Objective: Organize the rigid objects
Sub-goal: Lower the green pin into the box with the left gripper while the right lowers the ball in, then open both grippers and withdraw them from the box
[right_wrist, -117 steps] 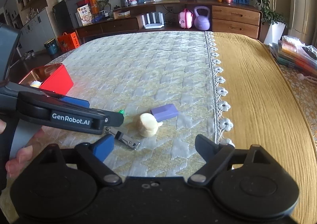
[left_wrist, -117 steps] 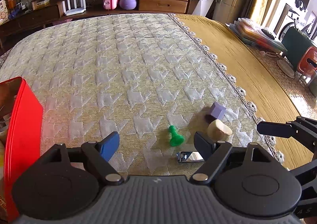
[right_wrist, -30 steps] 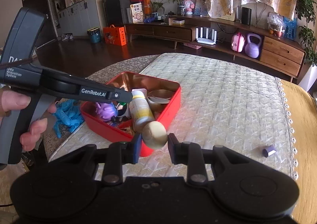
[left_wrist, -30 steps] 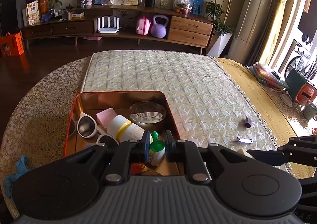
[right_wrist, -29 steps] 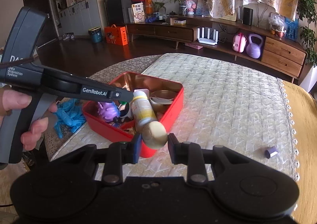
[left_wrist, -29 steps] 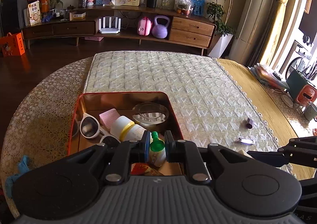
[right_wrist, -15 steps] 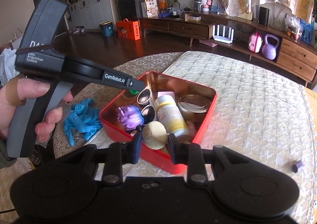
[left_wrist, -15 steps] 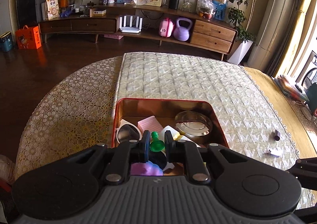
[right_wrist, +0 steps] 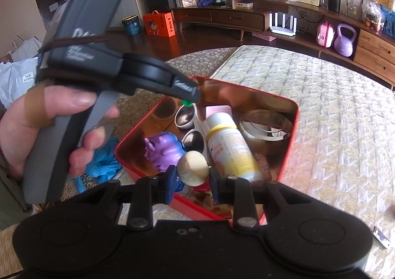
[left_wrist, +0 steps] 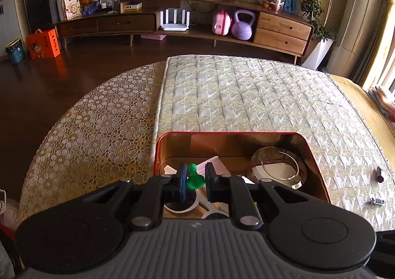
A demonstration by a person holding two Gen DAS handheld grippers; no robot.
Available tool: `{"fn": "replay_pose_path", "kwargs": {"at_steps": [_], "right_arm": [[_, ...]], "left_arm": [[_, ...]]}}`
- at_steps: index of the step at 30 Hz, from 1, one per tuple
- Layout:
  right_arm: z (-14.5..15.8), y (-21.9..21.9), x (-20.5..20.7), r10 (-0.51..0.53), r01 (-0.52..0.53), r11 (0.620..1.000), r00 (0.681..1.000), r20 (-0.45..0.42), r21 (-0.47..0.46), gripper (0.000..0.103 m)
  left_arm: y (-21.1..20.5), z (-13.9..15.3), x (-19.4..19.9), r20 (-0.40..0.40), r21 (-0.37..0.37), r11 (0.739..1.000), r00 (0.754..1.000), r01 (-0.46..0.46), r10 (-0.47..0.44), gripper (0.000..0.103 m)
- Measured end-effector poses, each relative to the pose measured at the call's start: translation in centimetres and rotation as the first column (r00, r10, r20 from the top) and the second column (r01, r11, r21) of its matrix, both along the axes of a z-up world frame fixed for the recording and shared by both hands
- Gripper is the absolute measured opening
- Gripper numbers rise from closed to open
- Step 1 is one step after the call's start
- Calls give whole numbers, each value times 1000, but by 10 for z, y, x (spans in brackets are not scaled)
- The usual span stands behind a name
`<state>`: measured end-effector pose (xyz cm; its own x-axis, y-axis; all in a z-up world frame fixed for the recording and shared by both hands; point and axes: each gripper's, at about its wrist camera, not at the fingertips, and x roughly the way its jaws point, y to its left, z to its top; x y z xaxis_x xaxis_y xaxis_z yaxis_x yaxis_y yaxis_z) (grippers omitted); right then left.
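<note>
My left gripper (left_wrist: 194, 177) is shut on a small green pawn-shaped piece (left_wrist: 195, 177), held above the near left part of the red tin (left_wrist: 229, 134). In the right wrist view the same left gripper (right_wrist: 190, 96) hangs over the red tin's (right_wrist: 295, 116) far left side, the green piece (right_wrist: 187, 103) peeking below its tip. My right gripper (right_wrist: 192, 175) is shut on a cream rounded block (right_wrist: 193, 168) over the tin's near edge. The tin holds white sunglasses (right_wrist: 187, 128), a white bottle with a yellow band (right_wrist: 232, 148), a glass dish (right_wrist: 266, 128), a purple toy (right_wrist: 164, 148) and a pink block (left_wrist: 214, 164).
A small purple block (left_wrist: 379, 174) and a metal nail clipper (left_wrist: 377, 201) lie on the quilted cloth right of the tin. A blue cloth (right_wrist: 103, 163) lies left of the tin on the lace tablecloth. A person's hand (right_wrist: 37, 131) grips the left gripper's handle.
Both grippers have moved left and lower over the tin with their pieces still held. The tin now looks nearer and larger in both views.
</note>
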<state>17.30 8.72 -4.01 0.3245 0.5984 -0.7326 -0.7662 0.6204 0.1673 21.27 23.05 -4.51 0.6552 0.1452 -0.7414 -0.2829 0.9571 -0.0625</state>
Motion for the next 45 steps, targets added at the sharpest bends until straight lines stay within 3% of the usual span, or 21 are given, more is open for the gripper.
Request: {"fn": "replay_pose_path", "kwargs": {"at_steps": [19, 37, 45], "right_arm": [[-18, 10, 13, -15, 13, 1000, 996, -84, -18, 29], [-6, 0, 9, -36, 39, 999, 994, -104, 27, 39], [8, -15, 2, -50, 55, 997, 995, -86, 58, 50]], "left_arm": [[1, -33, 36, -83, -70, 998, 996, 4, -9, 15], [0, -19, 22, -71, -80, 997, 997, -7, 1, 16], [-5, -5, 4, -45, -82, 997, 999, -1, -2, 27]]}}
